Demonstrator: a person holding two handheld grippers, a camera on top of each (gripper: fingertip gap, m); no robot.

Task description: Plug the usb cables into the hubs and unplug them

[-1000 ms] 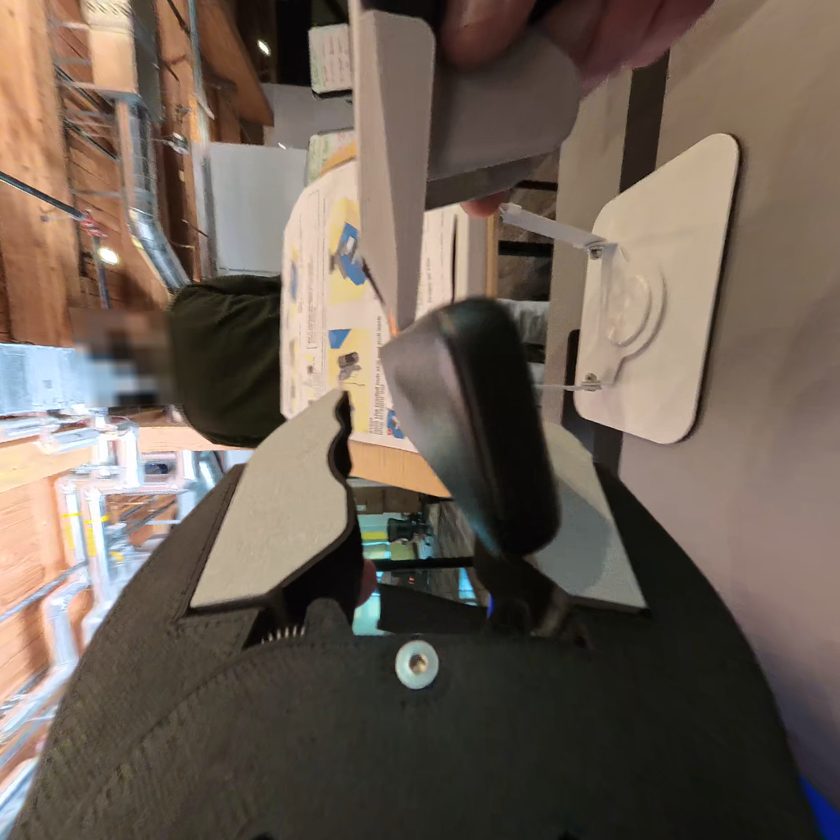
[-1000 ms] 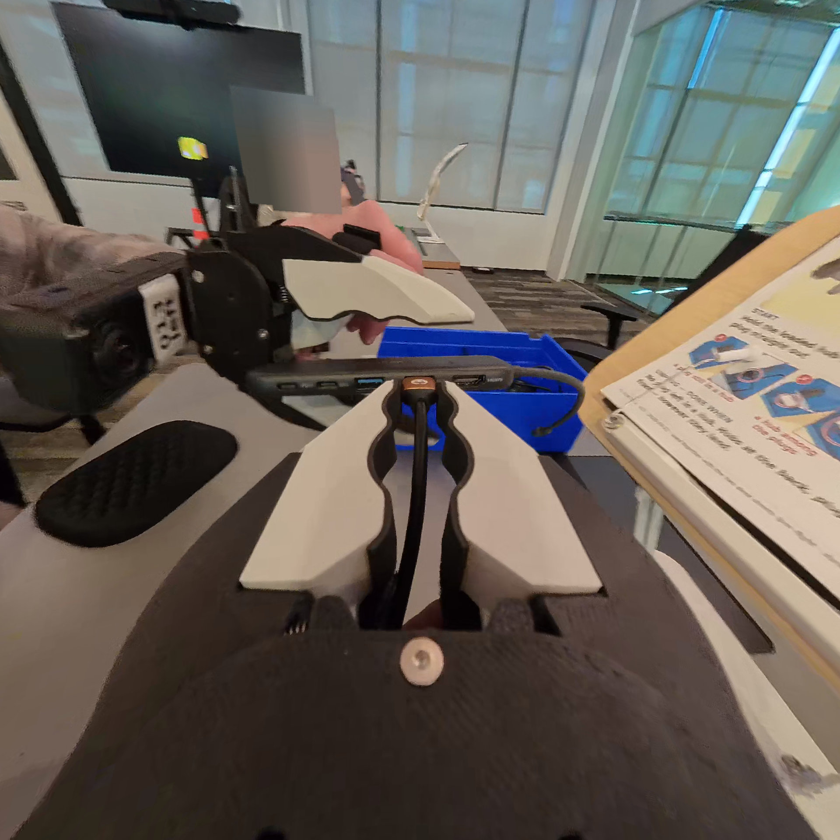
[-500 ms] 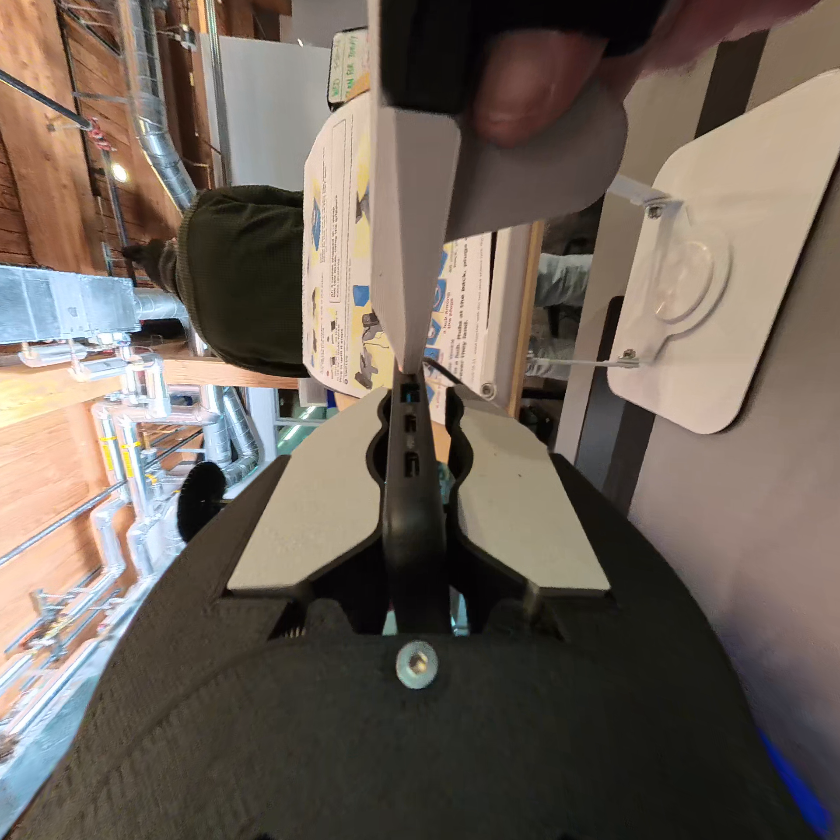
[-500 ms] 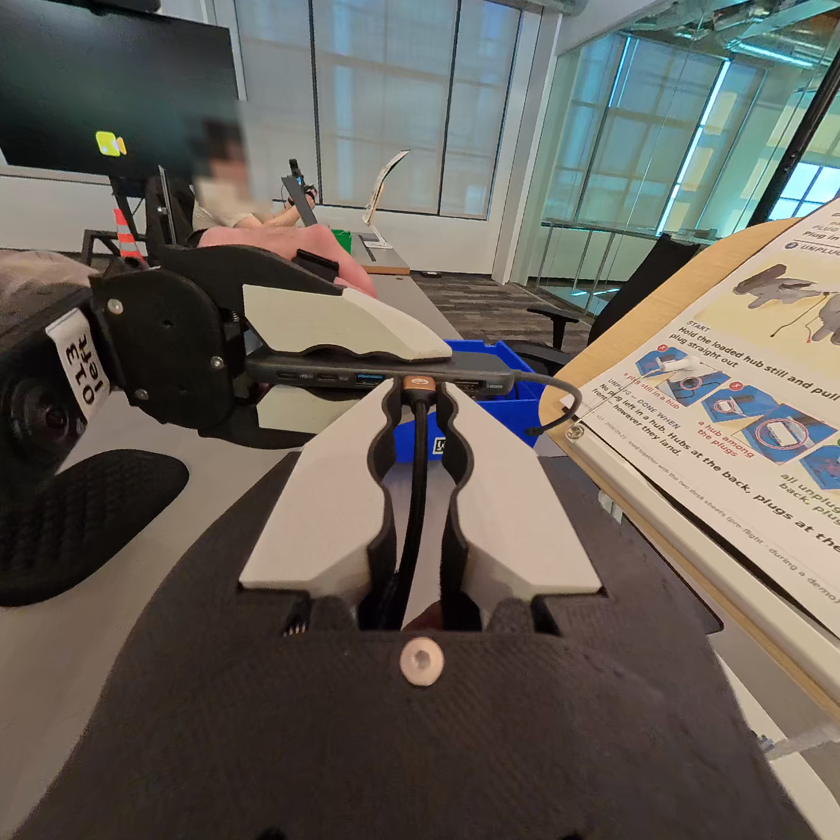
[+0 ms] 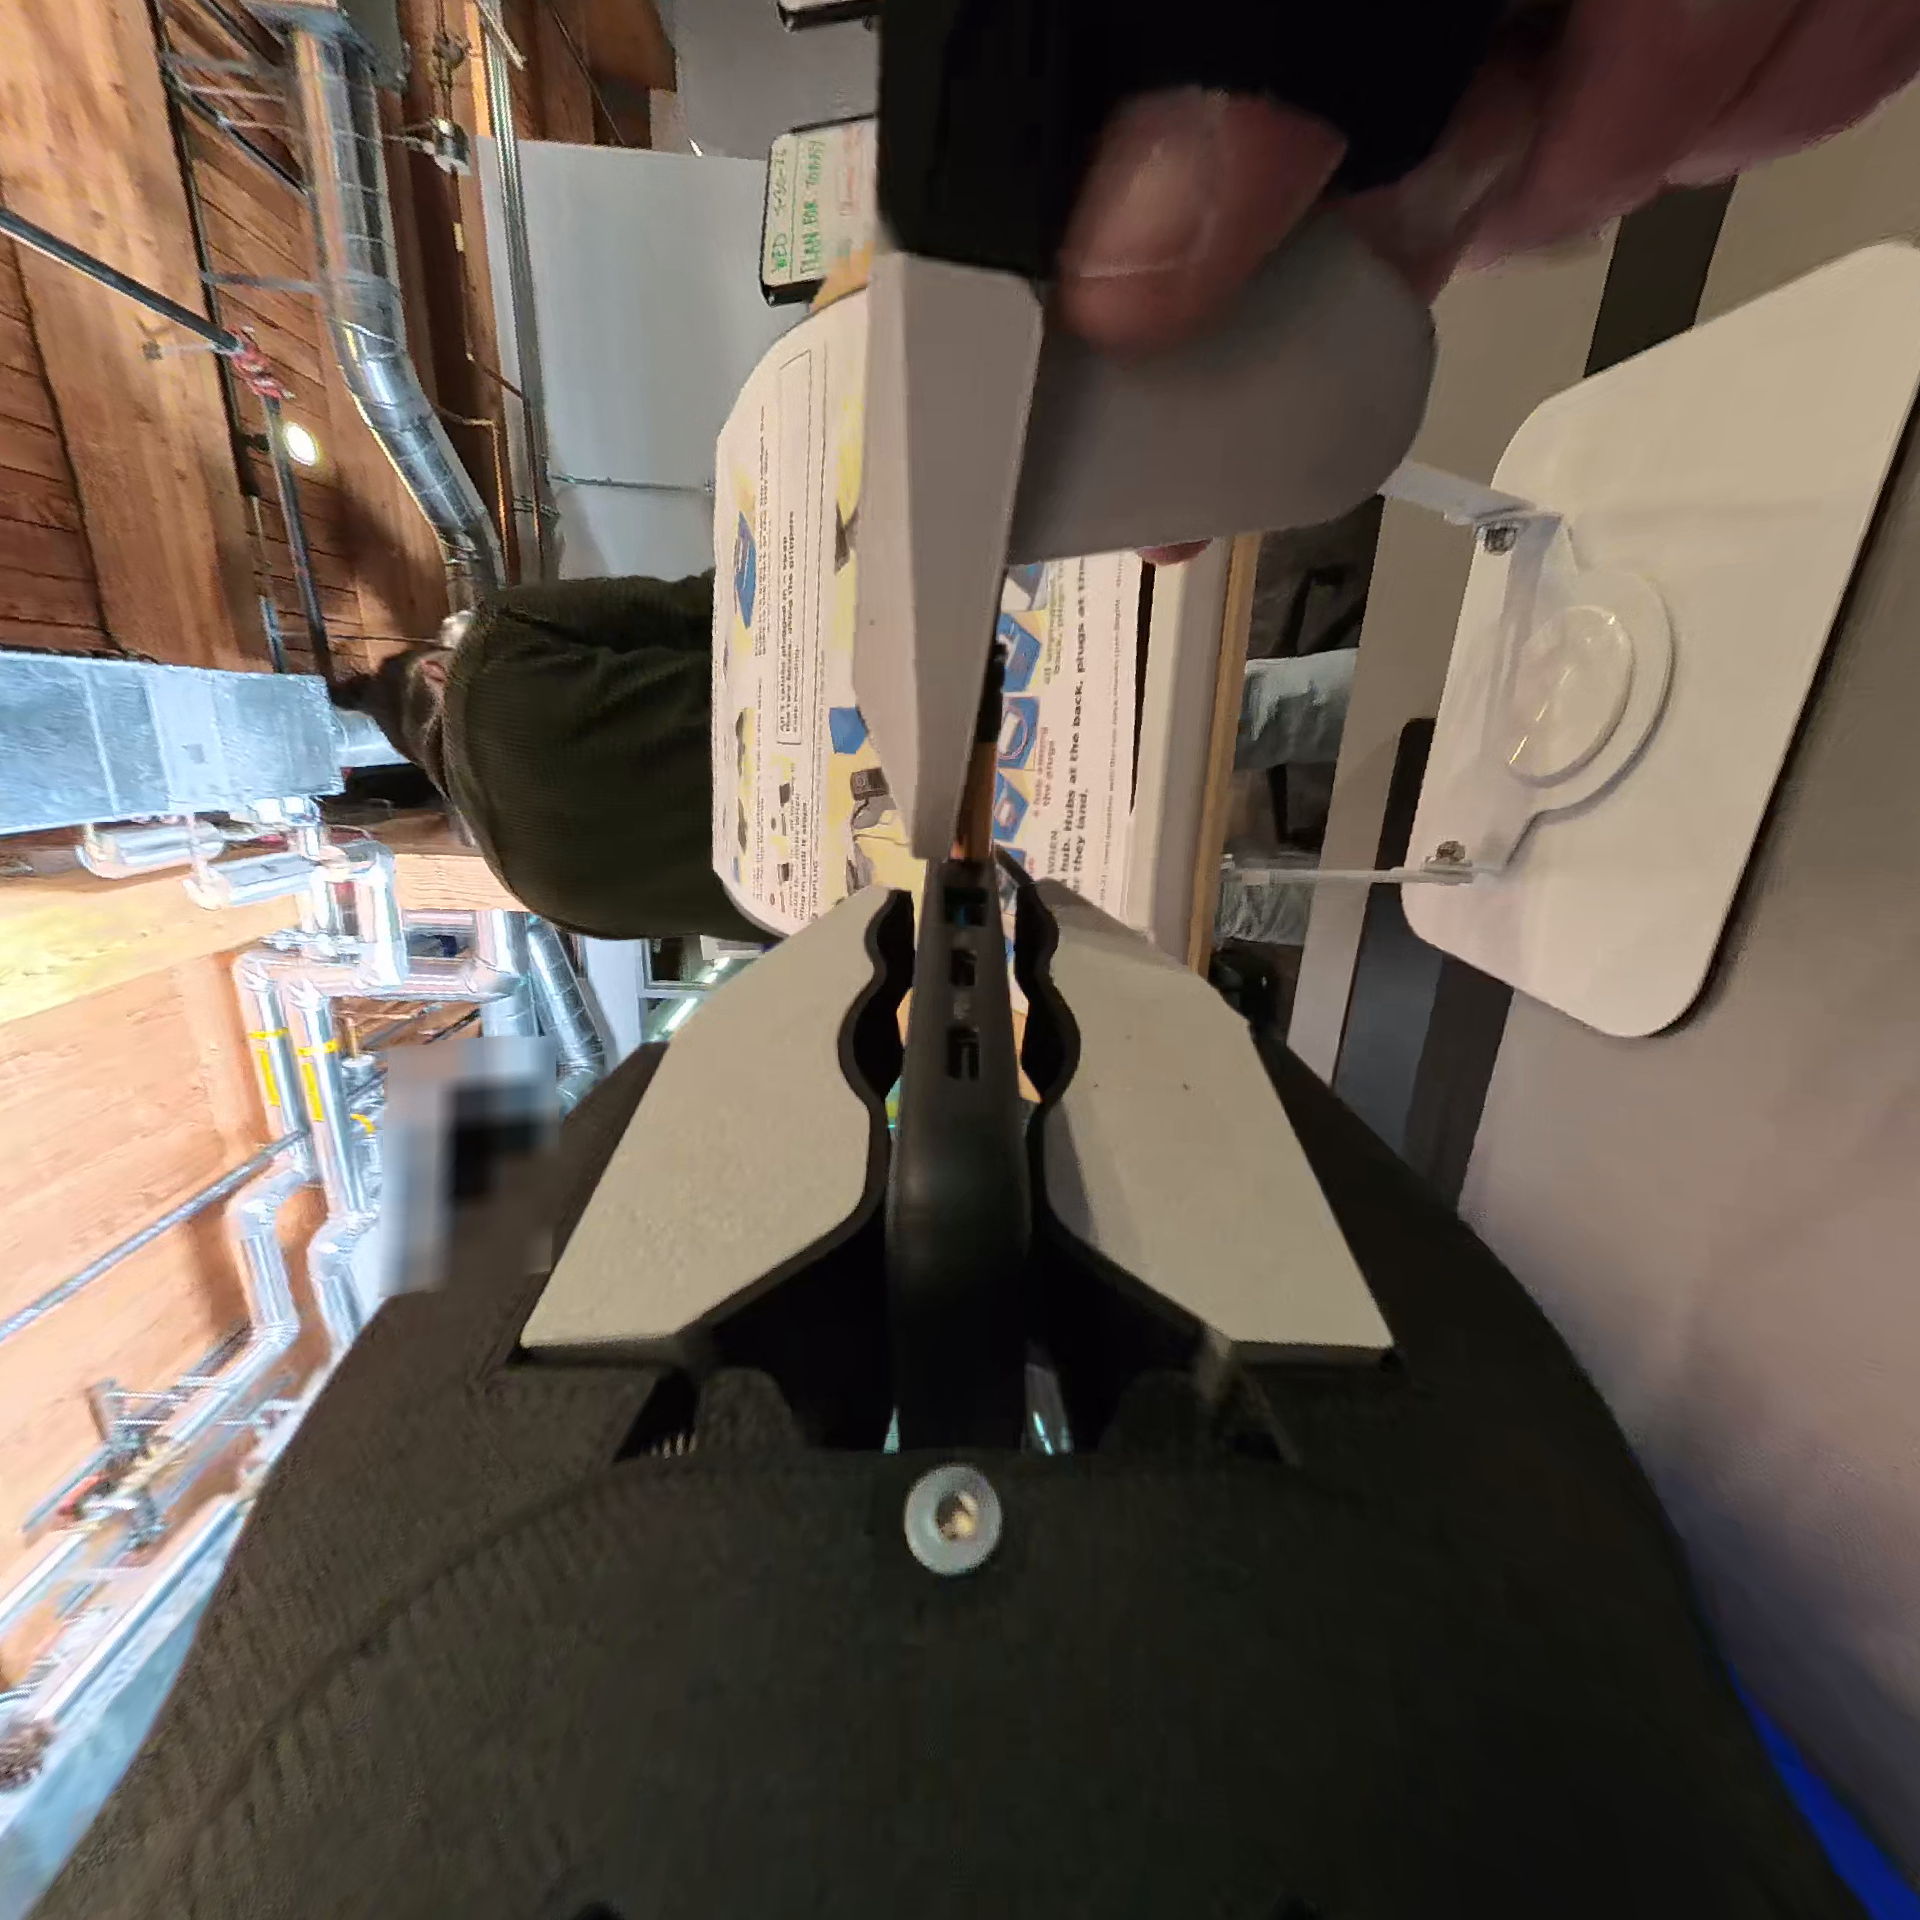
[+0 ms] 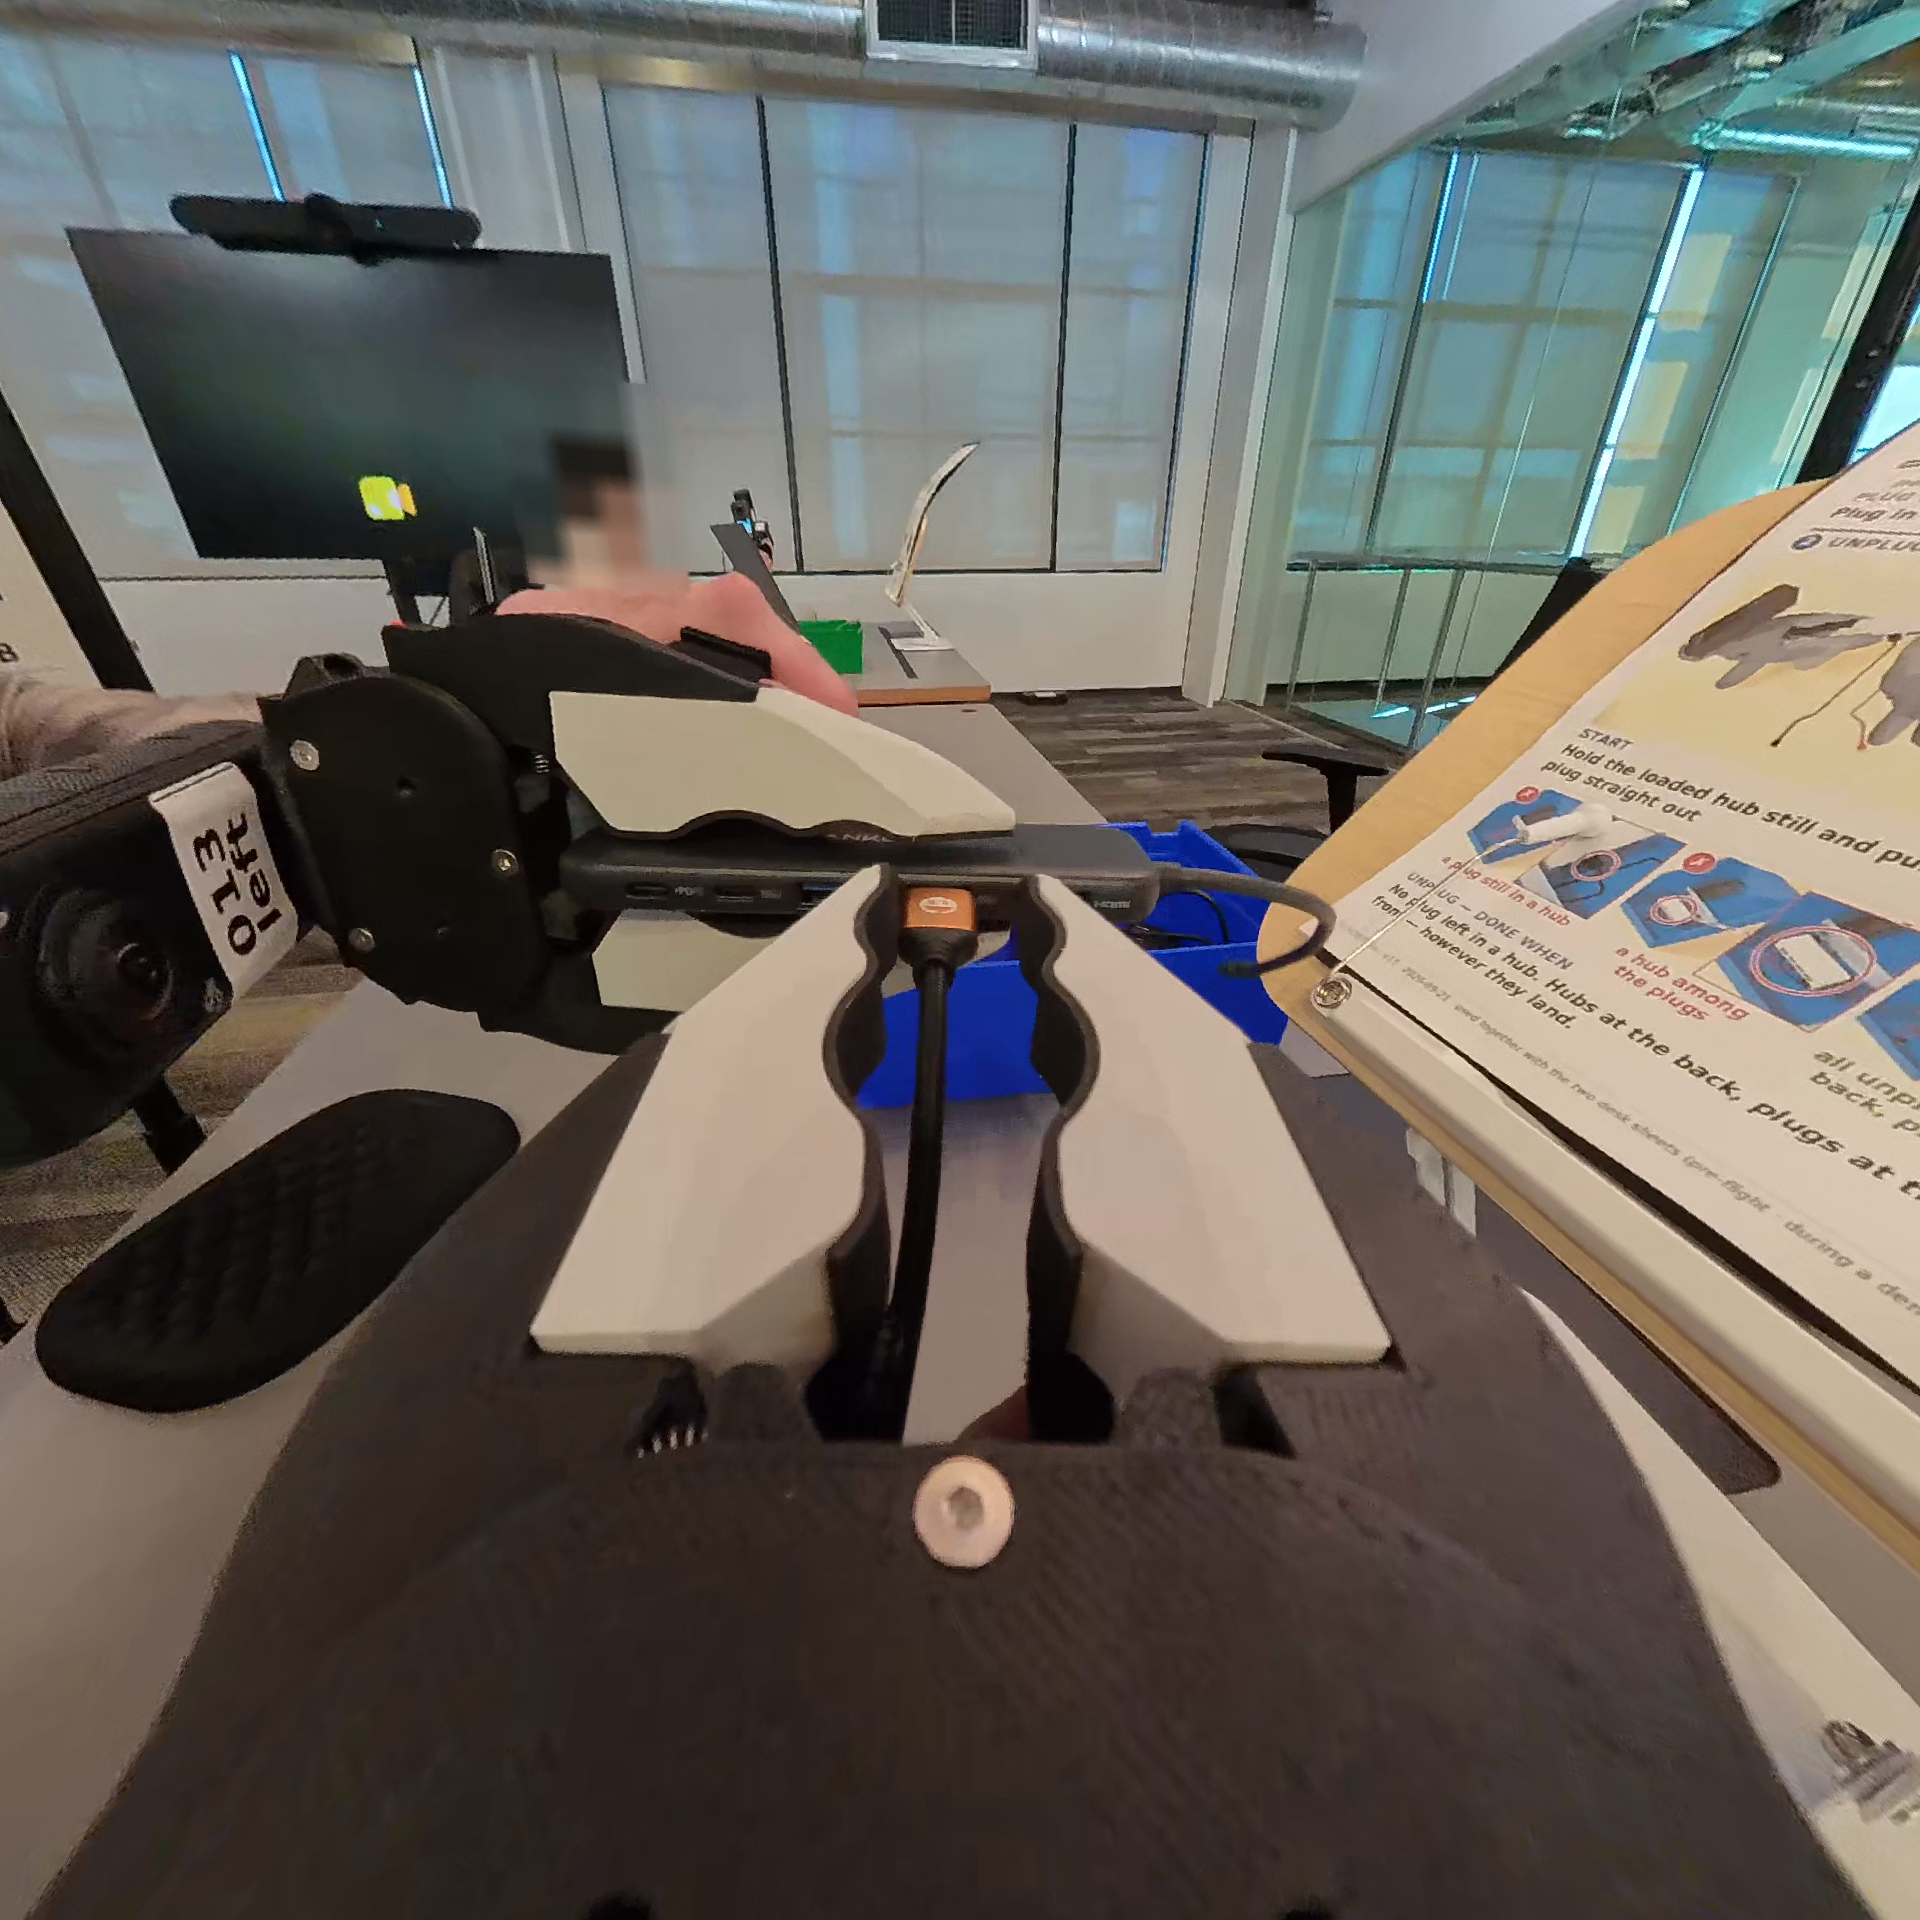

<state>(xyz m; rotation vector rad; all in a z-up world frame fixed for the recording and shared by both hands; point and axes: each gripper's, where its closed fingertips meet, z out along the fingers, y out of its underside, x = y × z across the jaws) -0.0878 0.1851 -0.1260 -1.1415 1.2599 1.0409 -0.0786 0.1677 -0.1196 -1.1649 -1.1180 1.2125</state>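
Above the grey table: both grippers meet at one hub, held clear of the surface.
Hub: a slim dark grey USB hub (image 6: 862,868) with a row of ports along its near edge, lying level in the right wrist view; its own thin grey lead curls off the right end.
Left gripper (image 5: 958,966): its pale grey fingers are closed tight on the hub's flat faces, one above and one below, gripping the hub's left half.
Same gripper, other view: it reaches in from the left (image 6: 790,842), with a white tag on its black body.
Right gripper (image 6: 956,904): its fingers stand a little apart around the orange-collared USB plug (image 6: 937,914); whether they touch it, I cannot tell.
Plug: seated against the hub's port row, near the middle.
Cable: a black USB cable (image 6: 925,1091) runs back from the plug between the right fingers.
Blue plastic bin (image 6: 987,1029): on the table just behind the hub.
Instruction sheet on a tan board (image 6: 1662,935): propped at the right, tilted.
Black textured pad (image 6: 270,1236): on the table, lower left.
White rounded plate with a clear fitting (image 5: 1662,644): on the table, seen in the left wrist view.
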